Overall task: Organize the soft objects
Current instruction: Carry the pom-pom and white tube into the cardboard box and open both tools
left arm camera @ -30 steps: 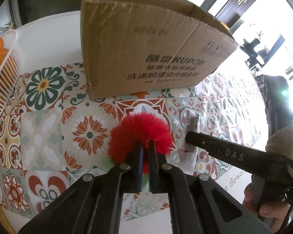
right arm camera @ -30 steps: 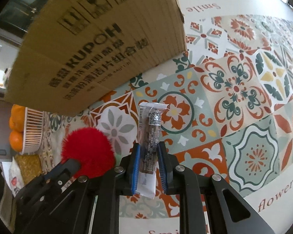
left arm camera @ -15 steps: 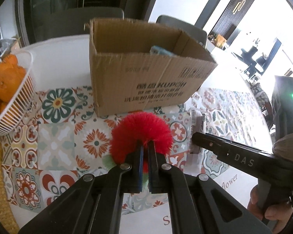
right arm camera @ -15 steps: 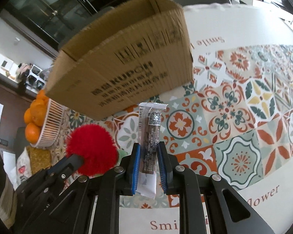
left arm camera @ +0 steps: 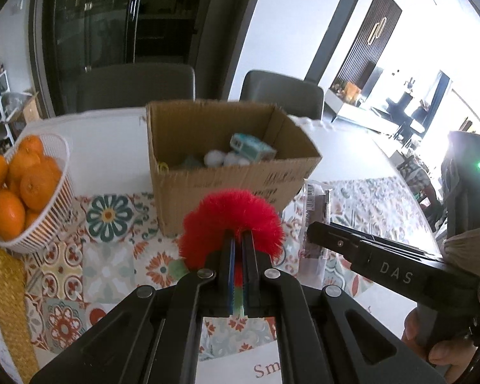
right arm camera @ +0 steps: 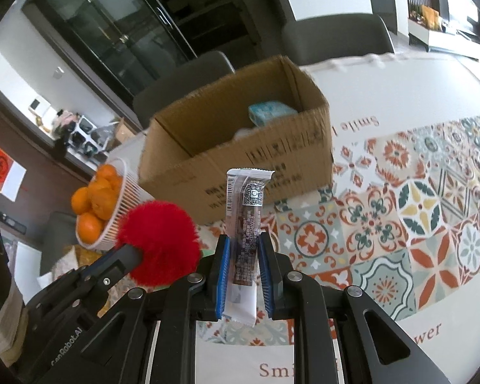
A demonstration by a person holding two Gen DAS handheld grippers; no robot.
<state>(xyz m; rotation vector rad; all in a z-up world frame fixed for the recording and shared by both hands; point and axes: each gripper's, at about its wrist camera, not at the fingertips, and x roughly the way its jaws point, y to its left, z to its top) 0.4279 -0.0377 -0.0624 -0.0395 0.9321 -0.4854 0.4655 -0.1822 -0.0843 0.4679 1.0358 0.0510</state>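
- Left gripper (left arm camera: 236, 240): jaws pressed nearly together, pinching a red pompom (left arm camera: 232, 217) by its base; fluffy head bulges past the tips; a bit of green shows below it between the jaws.
- Right gripper (right arm camera: 244, 243): jaws clamped on a snack bar (right arm camera: 244, 224) in a clear-and-white wrapper; bar stands upright, top end above the tips, bottom end hanging below the blue pads (right arm camera: 223, 275).
- Both loads are held up off the desk (right arm camera: 400, 96), side by side and near each other; pompom to the left of the bar in the right wrist view.
- Person's fingers (left arm camera: 444, 355) visible on the right gripper's handle, low right in the left wrist view.
- Beyond the tips: open box (left arm camera: 220, 163), cardboard, standing on the desk; inside it a teal packet (left arm camera: 251, 147) and white balls (left arm camera: 220, 158); other contents too small to tell.
- Patterned cloth (right arm camera: 416, 224) under and in front of the box.
- Left of the box: white basket (left arm camera: 44, 220) of oranges (left arm camera: 32, 182).
- Two grey chairs (left arm camera: 134, 86) behind the desk.
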